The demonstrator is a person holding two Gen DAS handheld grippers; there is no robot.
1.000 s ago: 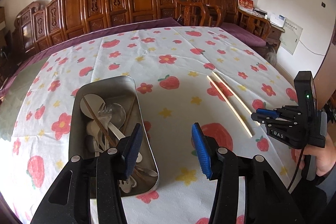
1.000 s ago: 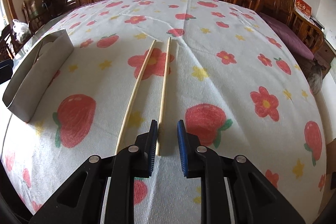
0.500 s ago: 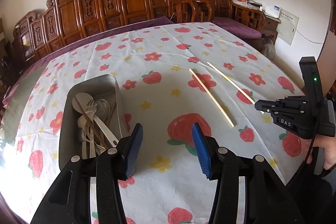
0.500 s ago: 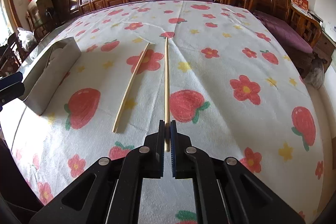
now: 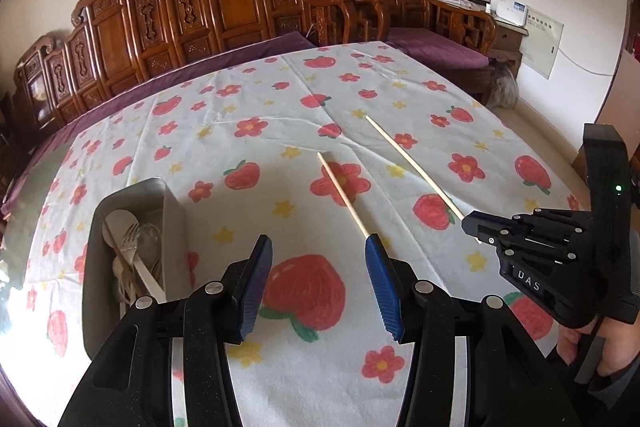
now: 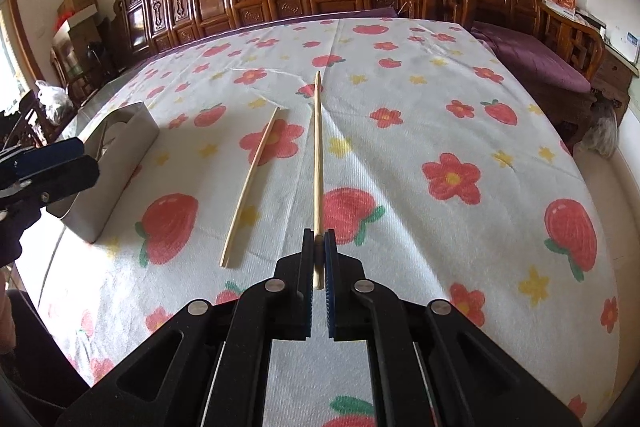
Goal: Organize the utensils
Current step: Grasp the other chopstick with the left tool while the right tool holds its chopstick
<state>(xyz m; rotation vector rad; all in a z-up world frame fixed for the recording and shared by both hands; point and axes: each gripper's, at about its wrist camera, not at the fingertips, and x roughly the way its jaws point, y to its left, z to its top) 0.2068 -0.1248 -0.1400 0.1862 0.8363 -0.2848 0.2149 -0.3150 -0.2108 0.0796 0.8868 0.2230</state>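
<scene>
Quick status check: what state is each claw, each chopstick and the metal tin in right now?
Right claw: shut on the right chopstick, pinching its near end.
Left claw: open, holding nothing.
Left chopstick: flat on the tablecloth, untouched.
Metal tin: open-topped, with a fork and spoons inside.

Bright daylight, sharp, fisheye-warped edges
</scene>
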